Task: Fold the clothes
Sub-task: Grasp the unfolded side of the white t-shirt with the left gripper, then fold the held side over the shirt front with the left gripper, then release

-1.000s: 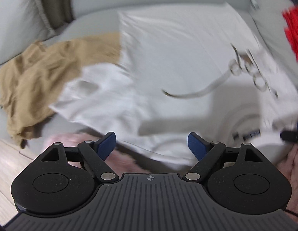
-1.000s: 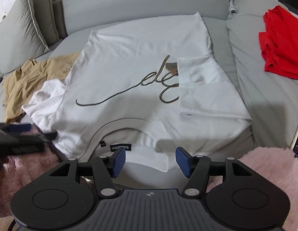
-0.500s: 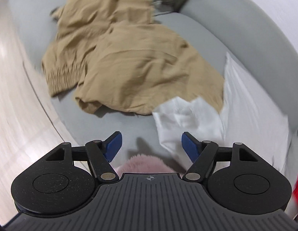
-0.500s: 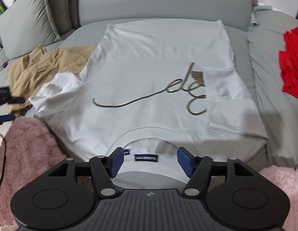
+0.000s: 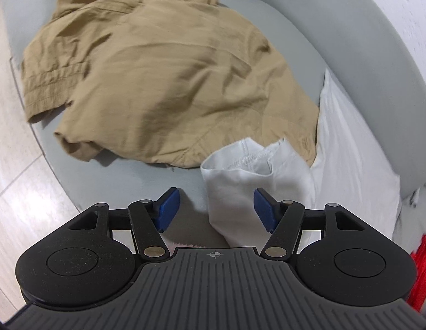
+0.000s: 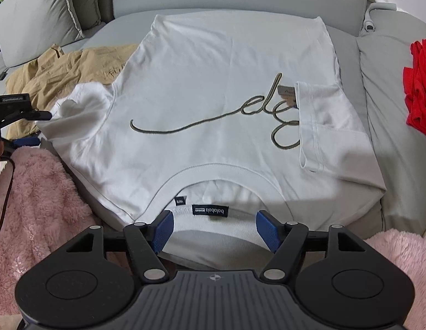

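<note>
A white T-shirt point(image 6: 213, 82) with olive script lettering lies flat on the grey sofa, collar toward me. Its right sleeve point(image 6: 323, 126) is folded in over the chest. Its left sleeve point(image 6: 75, 110) sticks out to the side. My right gripper point(image 6: 214, 228) is open, just in front of the collar and label. My left gripper point(image 5: 215, 210) is open with the left sleeve's cuff point(image 5: 248, 170) lying between and ahead of its fingers; it also shows in the right wrist view point(image 6: 34, 126) beside that sleeve.
Tan trousers point(image 5: 158, 68) lie crumpled left of the shirt, touching the sleeve. A red garment point(image 6: 419, 93) lies at the right. Pink fluffy fabric point(image 6: 34, 206) covers the sofa's front edge. Grey cushions point(image 6: 39, 13) stand at the back left.
My left gripper swung left from over the shirt and moved in close to the left sleeve's cuff. My right gripper moved closer to the collar. Both stayed open.
</note>
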Demonstrator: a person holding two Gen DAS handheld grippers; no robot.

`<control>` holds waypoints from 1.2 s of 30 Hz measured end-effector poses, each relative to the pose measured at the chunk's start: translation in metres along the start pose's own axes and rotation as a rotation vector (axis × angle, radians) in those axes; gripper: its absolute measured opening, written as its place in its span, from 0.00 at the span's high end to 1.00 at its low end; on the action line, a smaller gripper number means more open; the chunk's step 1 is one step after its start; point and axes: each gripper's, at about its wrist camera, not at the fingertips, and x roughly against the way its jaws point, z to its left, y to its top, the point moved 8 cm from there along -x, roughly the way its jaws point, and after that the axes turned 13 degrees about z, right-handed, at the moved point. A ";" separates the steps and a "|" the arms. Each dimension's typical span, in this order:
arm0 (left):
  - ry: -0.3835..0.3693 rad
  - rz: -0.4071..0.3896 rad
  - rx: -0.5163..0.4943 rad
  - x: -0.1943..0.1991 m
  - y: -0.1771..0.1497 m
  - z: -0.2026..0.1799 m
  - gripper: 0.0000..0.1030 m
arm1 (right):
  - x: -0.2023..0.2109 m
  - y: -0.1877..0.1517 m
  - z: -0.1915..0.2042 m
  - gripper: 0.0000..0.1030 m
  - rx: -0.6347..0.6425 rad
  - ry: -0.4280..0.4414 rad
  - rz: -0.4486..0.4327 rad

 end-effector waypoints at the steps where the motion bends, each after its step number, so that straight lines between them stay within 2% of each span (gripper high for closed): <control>1: 0.008 -0.003 -0.015 -0.001 0.000 -0.002 0.38 | 0.000 -0.001 0.001 0.33 0.003 -0.001 0.001; 2: 0.019 -0.007 -0.043 -0.002 -0.001 -0.005 0.40 | 0.000 -0.001 0.001 0.32 0.005 -0.002 0.001; 4: 0.031 -0.014 -0.093 -0.003 -0.002 -0.012 0.55 | 0.000 -0.002 0.001 0.32 0.003 -0.001 0.000; 5: 0.034 -0.016 -0.110 -0.003 -0.002 -0.014 0.76 | 0.001 -0.002 0.000 0.32 0.001 0.001 -0.001; 6: 0.032 -0.016 -0.115 -0.002 -0.003 -0.016 0.92 | 0.001 -0.003 0.000 0.32 -0.001 0.003 -0.003; 11: 0.038 -0.065 -0.146 0.009 -0.006 -0.026 0.98 | 0.002 -0.005 -0.003 0.31 -0.014 0.021 -0.014; 16: 0.062 -0.135 -0.240 0.027 -0.012 -0.052 0.99 | 0.001 -0.008 -0.007 0.31 -0.032 0.050 -0.020; 19: 0.098 -0.195 -0.351 0.037 -0.024 -0.079 0.99 | 0.002 -0.009 -0.010 0.31 -0.051 0.073 -0.031; 25: 0.183 -0.266 -0.702 0.033 -0.083 -0.153 0.99 | 0.005 -0.014 -0.027 0.31 -0.114 0.114 -0.052; 27: 0.225 -0.250 -0.856 0.016 -0.118 -0.178 0.99 | 0.006 -0.017 -0.033 0.31 -0.138 0.125 -0.056; 29: 0.269 -0.202 -0.969 -0.006 -0.147 -0.192 0.97 | 0.007 -0.020 -0.041 0.31 -0.164 0.131 -0.059; 32: 0.355 -0.104 -1.053 -0.039 -0.173 -0.194 0.78 | 0.011 -0.025 -0.052 0.31 -0.199 0.140 -0.068; 33: 0.390 -0.077 -1.074 -0.047 -0.181 -0.193 0.65 | 0.012 -0.027 -0.055 0.31 -0.209 0.142 -0.073; 34: 0.413 -0.060 -1.088 -0.052 -0.186 -0.191 0.60 | 0.014 -0.028 -0.058 0.30 -0.218 0.144 -0.078; 36: 0.408 -0.059 -1.115 -0.050 -0.194 -0.187 0.52 | 0.014 -0.032 -0.065 0.30 -0.236 0.147 -0.084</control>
